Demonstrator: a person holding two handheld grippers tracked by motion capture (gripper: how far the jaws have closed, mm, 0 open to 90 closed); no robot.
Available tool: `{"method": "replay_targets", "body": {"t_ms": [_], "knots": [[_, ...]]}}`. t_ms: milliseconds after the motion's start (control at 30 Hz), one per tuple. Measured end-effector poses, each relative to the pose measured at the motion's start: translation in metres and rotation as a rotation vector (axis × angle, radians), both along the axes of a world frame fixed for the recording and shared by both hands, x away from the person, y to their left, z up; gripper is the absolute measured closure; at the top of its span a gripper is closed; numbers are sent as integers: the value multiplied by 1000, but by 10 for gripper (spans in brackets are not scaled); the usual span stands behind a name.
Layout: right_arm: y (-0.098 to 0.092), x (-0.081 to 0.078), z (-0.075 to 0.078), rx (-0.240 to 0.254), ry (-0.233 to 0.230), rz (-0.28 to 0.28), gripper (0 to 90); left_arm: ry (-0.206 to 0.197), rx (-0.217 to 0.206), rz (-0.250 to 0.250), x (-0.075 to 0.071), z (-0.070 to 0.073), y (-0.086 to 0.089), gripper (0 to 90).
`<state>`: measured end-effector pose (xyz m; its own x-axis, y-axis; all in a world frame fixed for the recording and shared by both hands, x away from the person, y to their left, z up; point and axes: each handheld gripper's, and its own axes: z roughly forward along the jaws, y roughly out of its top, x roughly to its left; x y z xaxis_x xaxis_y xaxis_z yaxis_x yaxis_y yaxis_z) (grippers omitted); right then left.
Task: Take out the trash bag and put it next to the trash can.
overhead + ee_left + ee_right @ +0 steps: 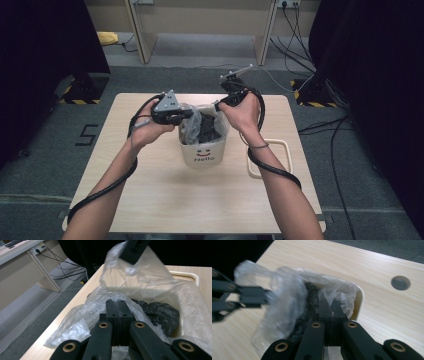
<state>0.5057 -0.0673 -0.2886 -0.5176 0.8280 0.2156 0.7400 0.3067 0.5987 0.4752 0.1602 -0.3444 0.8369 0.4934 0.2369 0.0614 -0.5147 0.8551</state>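
Observation:
A small white bin [202, 150] with a smiley and "Hello" on it stands at the table's middle. A clear plastic bag [191, 114] lines it and holds crumpled black material [207, 131]. My left gripper [186, 114] is shut on the bag's left edge, and in the left gripper view its jaws [116, 302] pinch the film [82, 315]. My right gripper [219, 106] is shut on the bag's right edge [337, 290], just above the bin's rim [360, 298]. Both edges are pulled up above the bin. The black material [160, 312] lies inside the bag.
A cream tray [289, 155] lies on the table right of the bin. The wooden table [165, 195] has a round cable hole [400, 283]. Desk legs, cables and black stands are on the floor beyond the far edge.

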Motion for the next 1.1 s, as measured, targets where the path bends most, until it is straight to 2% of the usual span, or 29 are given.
{"method": "replay_targets", "body": {"t_ms": [200,467,700,833,967,1100], "knots": [[14,-1,1,22,-16,26,900,15,-9,-12,1,-7,-11,895],[29,-2,3,65,-37,67,900,25,-7,-8,2,-14,-13,894],[39,1,-2,79,-25,100,872,27,4,-24,1,-14,-17,893],[43,2,-5,76,-26,116,845,26,10,-33,1,-14,-19,893],[47,3,-7,54,-31,143,770,25,15,-43,0,-14,-21,893],[49,4,-10,37,-40,139,720,24,21,-51,-1,-14,-22,892]]}}
